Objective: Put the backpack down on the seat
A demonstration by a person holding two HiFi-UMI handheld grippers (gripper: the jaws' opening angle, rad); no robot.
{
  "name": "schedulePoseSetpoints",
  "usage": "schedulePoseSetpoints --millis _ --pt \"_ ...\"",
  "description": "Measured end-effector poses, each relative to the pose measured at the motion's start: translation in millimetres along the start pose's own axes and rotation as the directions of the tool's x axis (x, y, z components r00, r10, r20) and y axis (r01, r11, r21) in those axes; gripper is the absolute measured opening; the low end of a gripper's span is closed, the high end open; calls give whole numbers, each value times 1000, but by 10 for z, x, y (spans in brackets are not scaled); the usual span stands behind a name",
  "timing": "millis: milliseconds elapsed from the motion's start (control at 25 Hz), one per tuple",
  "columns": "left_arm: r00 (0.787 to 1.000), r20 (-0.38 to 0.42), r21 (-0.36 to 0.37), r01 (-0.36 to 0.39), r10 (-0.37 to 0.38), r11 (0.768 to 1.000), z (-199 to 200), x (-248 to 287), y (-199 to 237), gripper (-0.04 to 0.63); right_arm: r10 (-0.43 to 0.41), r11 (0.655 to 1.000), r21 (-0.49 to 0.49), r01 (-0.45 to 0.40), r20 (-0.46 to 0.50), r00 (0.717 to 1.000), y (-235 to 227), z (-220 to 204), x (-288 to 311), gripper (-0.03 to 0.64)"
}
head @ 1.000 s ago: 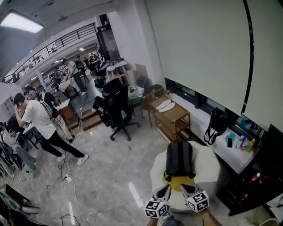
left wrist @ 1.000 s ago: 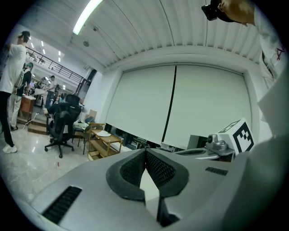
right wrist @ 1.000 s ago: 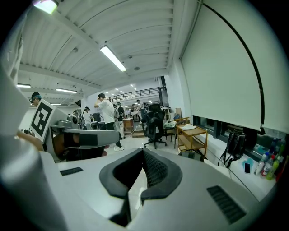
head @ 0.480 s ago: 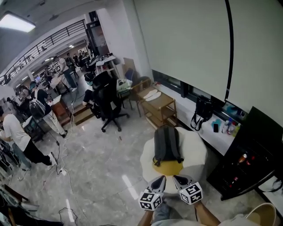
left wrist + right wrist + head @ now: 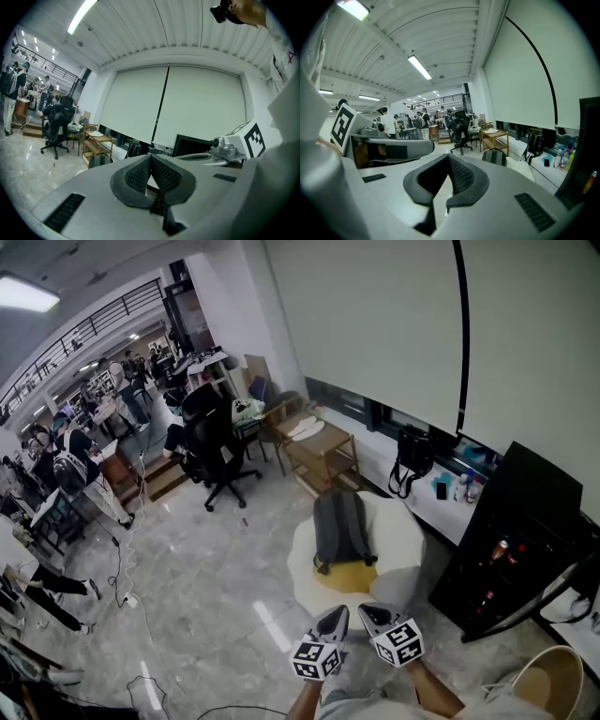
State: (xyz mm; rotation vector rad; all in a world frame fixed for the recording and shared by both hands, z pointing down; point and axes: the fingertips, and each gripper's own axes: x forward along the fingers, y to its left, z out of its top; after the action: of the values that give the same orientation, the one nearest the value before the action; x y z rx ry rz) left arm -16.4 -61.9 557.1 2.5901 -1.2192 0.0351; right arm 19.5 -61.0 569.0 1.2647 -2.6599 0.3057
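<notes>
Mostly done, by the look of things. Can see the grey backpack (image 5: 339, 529) lying flat across the white petal-shaped seat (image 5: 398, 529), with its lower end resting on the yellow centre cushion (image 5: 351, 576). Appears fully supported, with nothing hanging over the near rim, though cannot check the far side from the head view. Find the left gripper (image 5: 338, 615) clenched shut with nothing in it, on the near side of the seat and well clear of the backpack. Confirmed in the left gripper view, with the ribbed pads (image 5: 138, 177) pressed together at the tip. Find the right gripper (image 5: 365, 613) likewise closed tight and empty, just beside the left one and aimed roughly level toward the seat. Spot the backpack beyond the jaws in both gripper views, apart from each and untouched. Judge the putting-down as complete and the release as already made. Leaves little to do, perhaps only a small nudge if the pack turns out to sit off-centre. Cannot tell from here whether that is needed.
</notes>
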Motion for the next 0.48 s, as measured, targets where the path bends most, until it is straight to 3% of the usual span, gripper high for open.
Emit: schedulePoseSetpoints --millis 480 --pt "1000 5 2 5 -5 1000 26 -761 30 31 -46 999 -8 46 5 999 594 -3 -188 28"
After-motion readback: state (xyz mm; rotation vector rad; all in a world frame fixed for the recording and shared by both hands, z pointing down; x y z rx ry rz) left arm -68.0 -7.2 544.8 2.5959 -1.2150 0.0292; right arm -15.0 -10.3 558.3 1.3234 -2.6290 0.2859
